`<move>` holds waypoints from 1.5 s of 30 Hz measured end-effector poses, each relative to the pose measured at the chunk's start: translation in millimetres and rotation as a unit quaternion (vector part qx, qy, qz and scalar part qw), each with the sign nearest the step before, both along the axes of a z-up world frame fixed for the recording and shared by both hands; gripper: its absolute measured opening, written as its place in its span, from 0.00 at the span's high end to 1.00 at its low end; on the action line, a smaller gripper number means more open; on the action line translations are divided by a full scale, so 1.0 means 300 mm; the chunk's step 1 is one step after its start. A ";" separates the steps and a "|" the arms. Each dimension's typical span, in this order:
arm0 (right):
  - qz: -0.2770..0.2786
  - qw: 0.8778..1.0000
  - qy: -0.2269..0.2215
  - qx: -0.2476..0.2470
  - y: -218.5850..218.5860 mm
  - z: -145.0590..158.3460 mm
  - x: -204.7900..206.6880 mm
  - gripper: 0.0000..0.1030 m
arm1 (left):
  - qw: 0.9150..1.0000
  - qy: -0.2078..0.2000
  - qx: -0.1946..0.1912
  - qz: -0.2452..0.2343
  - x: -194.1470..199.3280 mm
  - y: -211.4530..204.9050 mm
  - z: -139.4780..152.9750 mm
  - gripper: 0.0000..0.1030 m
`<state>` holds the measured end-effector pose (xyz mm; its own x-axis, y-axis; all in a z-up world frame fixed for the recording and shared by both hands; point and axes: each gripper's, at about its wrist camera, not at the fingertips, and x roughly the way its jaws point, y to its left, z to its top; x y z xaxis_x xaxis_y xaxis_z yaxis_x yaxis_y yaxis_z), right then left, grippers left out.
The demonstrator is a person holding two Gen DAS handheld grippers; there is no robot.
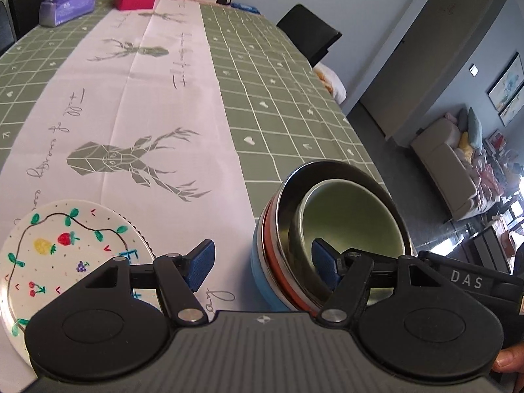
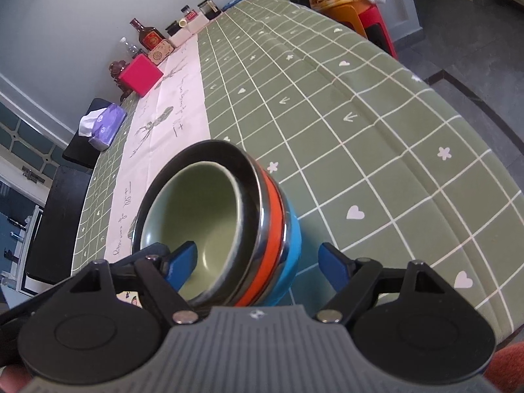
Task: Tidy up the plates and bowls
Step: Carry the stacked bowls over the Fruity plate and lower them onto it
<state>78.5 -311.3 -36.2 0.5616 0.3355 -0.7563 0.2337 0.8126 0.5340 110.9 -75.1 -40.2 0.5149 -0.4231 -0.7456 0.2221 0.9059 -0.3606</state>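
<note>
Astride the bowl stack [image 2: 226,229] wall, both tongs gape, pads apart

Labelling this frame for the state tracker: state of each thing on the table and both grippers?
green bowl: empty, nested innermost in the stack
steel bowl: nested, holds the green bowl
orange bowl: nested under the steel bowl
blue bowl: bottom of stack
painted plate: flat on the table, empty, apart from the stack
left gripper: jaws open astride the stack's rim
right gripper: jaws open astride the opposite rim
tissue pack: open, tissue sticking out
</note>
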 end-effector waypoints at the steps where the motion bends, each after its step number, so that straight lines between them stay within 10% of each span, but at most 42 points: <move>1: 0.001 1.000 0.003 0.006 -0.001 -0.004 0.004 0.22 | 1.000 0.004 -0.001 -0.003 0.005 0.001 -0.002 0.23; 15: -0.013 0.998 0.029 0.050 -0.022 -0.031 0.005 0.38 | 0.994 0.085 -0.073 -0.014 0.069 0.006 -0.074 0.34; 26: -0.026 0.996 0.050 0.065 -0.039 -0.048 0.015 0.46 | 0.996 0.075 -0.041 -0.009 0.068 -0.037 -0.066 0.50; 45: -0.035 0.995 0.067 0.069 -0.033 -0.049 0.015 0.53 | 0.995 0.098 0.000 -0.002 0.093 -0.066 -0.030 0.52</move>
<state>82.9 -321.3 -51.0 0.4840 0.4045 -0.7760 0.3645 0.7130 0.5990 138.8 -94.8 -49.2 0.3583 -0.4240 -0.8317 0.1513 0.9055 -0.3964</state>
